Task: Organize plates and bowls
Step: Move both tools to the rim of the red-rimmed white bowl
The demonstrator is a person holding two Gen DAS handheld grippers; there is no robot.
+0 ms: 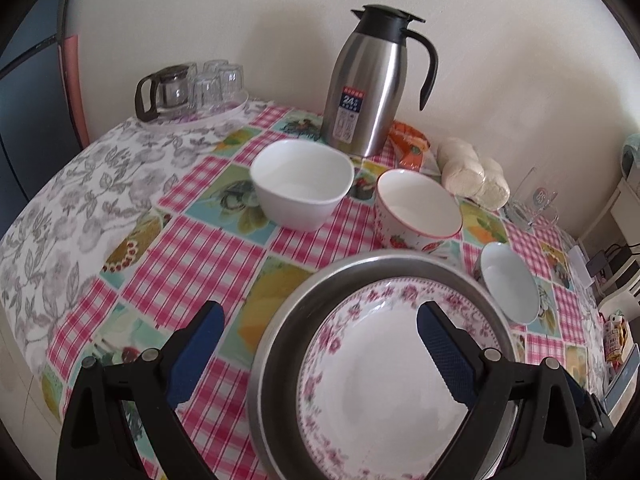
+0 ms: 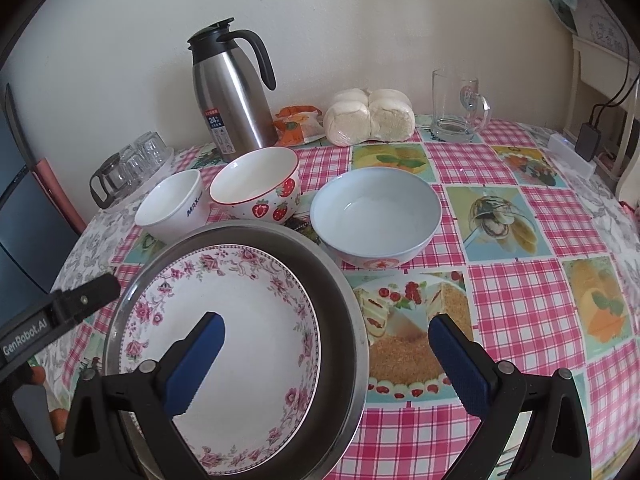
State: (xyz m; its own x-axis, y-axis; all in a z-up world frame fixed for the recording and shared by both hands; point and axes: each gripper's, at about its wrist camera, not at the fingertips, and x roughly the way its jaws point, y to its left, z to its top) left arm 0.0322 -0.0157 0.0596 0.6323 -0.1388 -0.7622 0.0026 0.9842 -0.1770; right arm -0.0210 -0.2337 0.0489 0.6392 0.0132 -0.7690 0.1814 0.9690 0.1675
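Hiding floral plate (image 2: 240,320) edge, right tool (image 2: 326,354) perhaps above

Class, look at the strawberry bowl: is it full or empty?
Empty. The strawberry bowl stands upright, and its plain white inside shows bare in both views.

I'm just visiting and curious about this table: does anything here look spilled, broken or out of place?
Nothing stands out. The floral plate sits flat inside the metal pan; the three bowls, white, strawberry and pale blue, stand upright and empty. The steel jug and glass mug are upright too. No spills or cracks show.
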